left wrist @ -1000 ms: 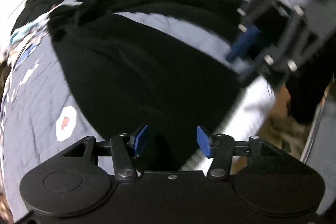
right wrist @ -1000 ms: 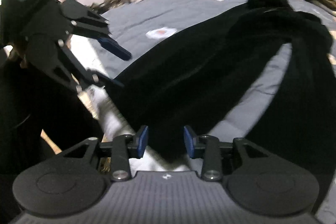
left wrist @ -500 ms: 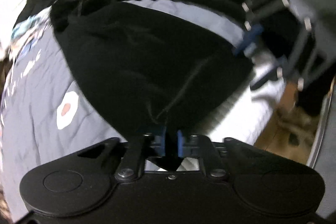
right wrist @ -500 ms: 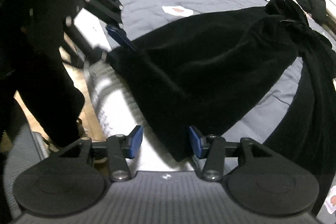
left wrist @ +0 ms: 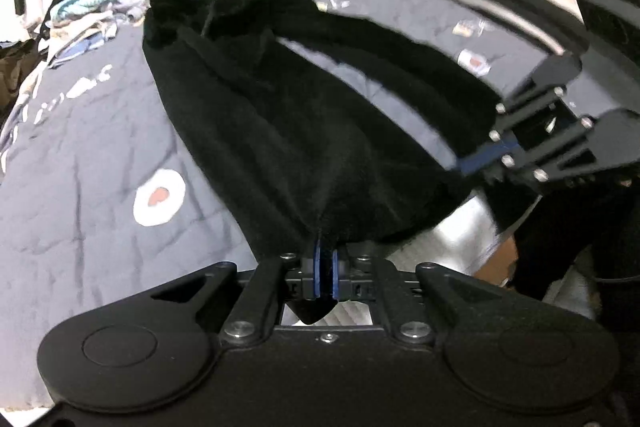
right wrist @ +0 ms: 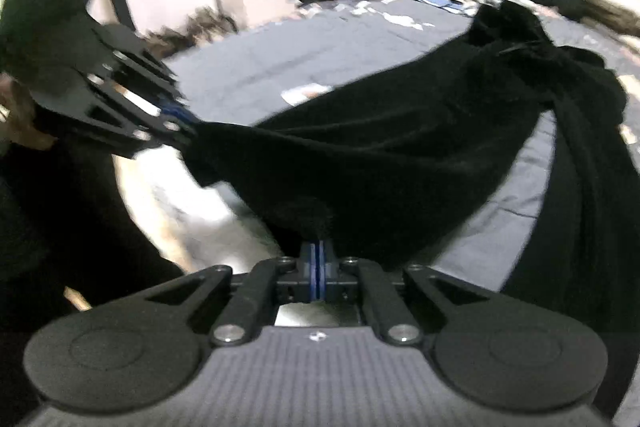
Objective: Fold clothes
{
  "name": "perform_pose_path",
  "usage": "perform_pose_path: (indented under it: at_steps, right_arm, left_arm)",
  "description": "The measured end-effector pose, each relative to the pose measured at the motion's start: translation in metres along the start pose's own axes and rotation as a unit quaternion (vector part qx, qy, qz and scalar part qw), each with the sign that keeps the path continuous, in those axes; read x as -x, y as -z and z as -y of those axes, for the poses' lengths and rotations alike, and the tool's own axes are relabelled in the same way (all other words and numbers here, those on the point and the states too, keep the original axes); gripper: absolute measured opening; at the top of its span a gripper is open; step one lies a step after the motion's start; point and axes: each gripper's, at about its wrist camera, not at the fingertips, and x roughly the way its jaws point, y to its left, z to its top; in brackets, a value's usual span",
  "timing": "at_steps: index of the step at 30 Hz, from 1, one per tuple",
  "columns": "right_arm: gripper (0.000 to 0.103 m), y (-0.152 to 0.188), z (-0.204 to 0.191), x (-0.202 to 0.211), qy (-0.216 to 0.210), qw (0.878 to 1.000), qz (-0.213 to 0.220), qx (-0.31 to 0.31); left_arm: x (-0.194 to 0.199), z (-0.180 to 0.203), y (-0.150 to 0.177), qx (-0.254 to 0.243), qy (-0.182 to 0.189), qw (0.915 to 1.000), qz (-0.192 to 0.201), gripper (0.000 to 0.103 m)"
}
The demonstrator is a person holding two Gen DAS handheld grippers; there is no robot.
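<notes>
Left hand-held gripper [left wrist: 326, 269]: matte black body, smooth top face, two round recessed discs either side. Black linkage arms run to the fingers, silver screw heads at the pivots, one small screw at centre. Blue pads [left wrist: 317, 269] on the finger insides.

Right hand-held gripper [right wrist: 319, 269]: same layout, but the top face is grey and ribbed, with a small mark at centre front. Black linkages, silver pivot screws, blue pads [right wrist: 313, 269].

From the side, each unit shows open-frame black arms with triangular cut-outs and rows of silver screws. Person's clothing beside the grippers is dark; detail too blurred to tell.
</notes>
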Motion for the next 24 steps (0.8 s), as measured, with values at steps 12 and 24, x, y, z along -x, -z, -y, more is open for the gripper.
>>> perform_pose_path:
  at_steps: [12,24]
  right_arm:
    - [0.001,-0.005,-0.042,0.011,-0.105,0.989,-0.08,0.066]
    - [0.033,-0.023,0.019,0.057,0.011,0.995,0.091,-0.049]
  left_arm:
    - [0.028,0.013,0.026,-0.05,0.004,0.9955,-0.081,0.005]
    - [0.081,-0.024,-0.024,0.064,0.023,0.9942,0.083,0.05]
